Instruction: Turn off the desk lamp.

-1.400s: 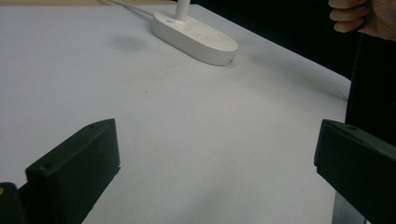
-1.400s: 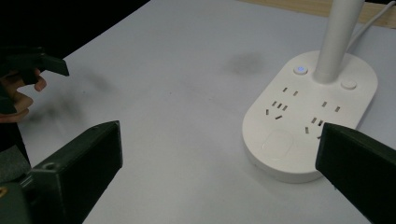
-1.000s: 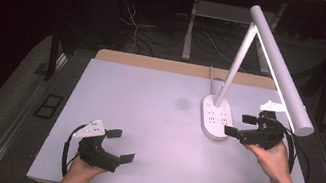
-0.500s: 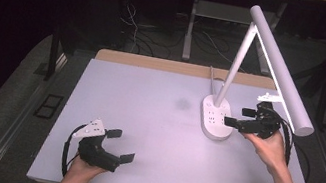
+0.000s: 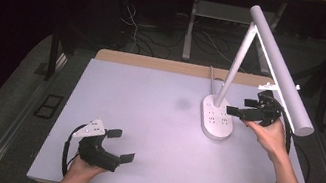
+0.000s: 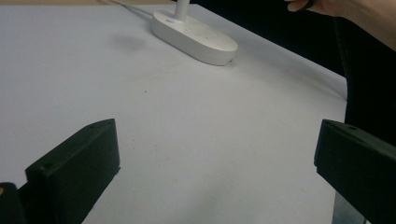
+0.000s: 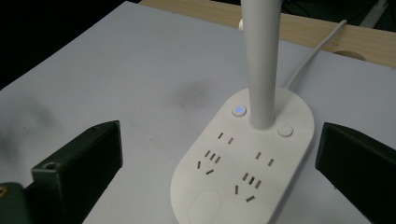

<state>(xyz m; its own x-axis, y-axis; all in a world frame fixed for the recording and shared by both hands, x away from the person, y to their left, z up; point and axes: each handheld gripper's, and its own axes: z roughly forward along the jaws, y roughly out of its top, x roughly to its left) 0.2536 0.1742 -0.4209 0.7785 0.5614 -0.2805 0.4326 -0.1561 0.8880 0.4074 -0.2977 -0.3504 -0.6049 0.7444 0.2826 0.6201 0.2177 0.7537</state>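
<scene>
A white desk lamp stands at the table's right, its oval base carrying several sockets and a slanted stem that holds a long bar head. My right gripper hovers open just right of the base, jaws pointing left at it. In the right gripper view the base lies between the wide-apart jaws of my right gripper, with a blue-lit button and a plain button beside the stem. My left gripper rests open near the front edge, empty.
The pale table top has a wooden strip along its far edge. The lamp's white cable runs back from the base. From the left gripper view the base lies far off, with the other hand beyond.
My right gripper has moved away from the person and a little left, rising beside the lamp base. The left gripper has stayed put.
</scene>
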